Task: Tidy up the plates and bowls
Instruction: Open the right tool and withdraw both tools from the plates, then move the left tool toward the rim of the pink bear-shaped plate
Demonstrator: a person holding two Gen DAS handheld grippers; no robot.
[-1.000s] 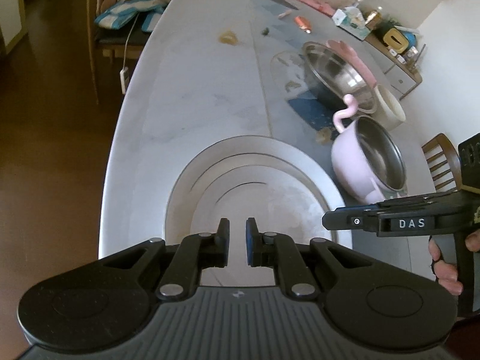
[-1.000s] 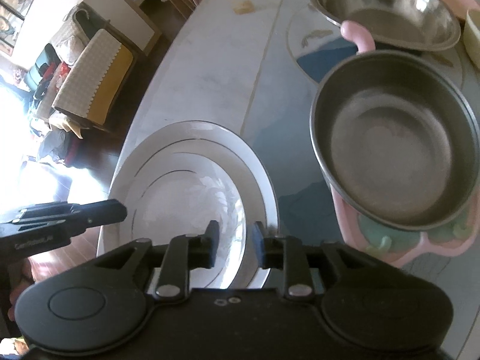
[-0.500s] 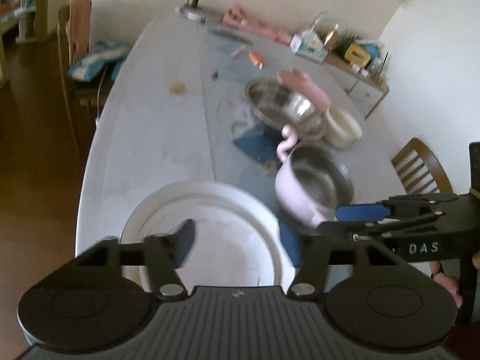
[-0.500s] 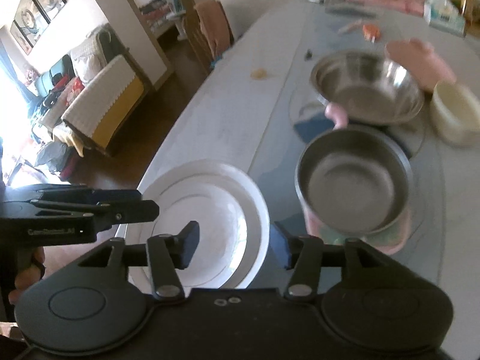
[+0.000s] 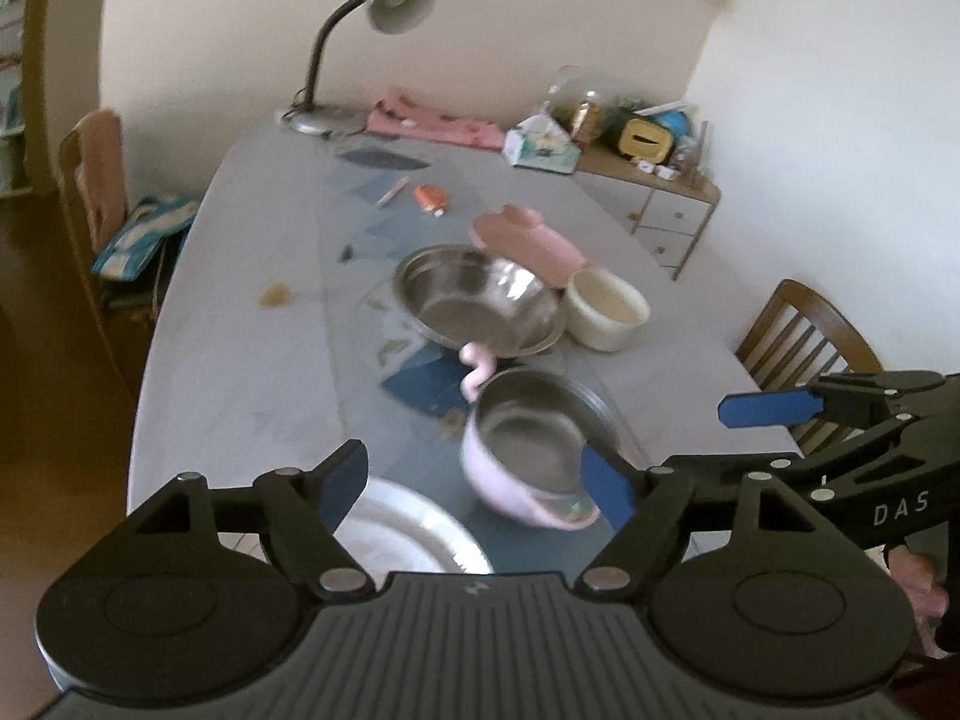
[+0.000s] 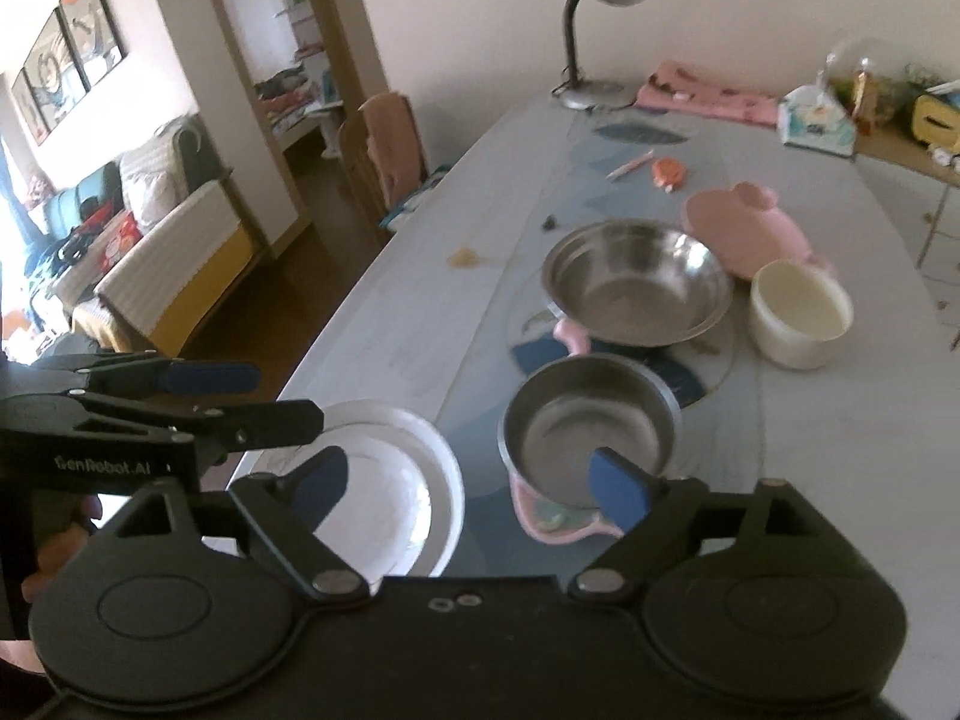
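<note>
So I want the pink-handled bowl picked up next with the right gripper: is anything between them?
Nothing visible. The right gripper hangs open, empty, with the pink-handled bowl just ahead and only bare table around it.

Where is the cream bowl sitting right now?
In the right wrist view the cream bowl stands on the table, right of the large steel bowl and just in front of the pink lid.
</note>
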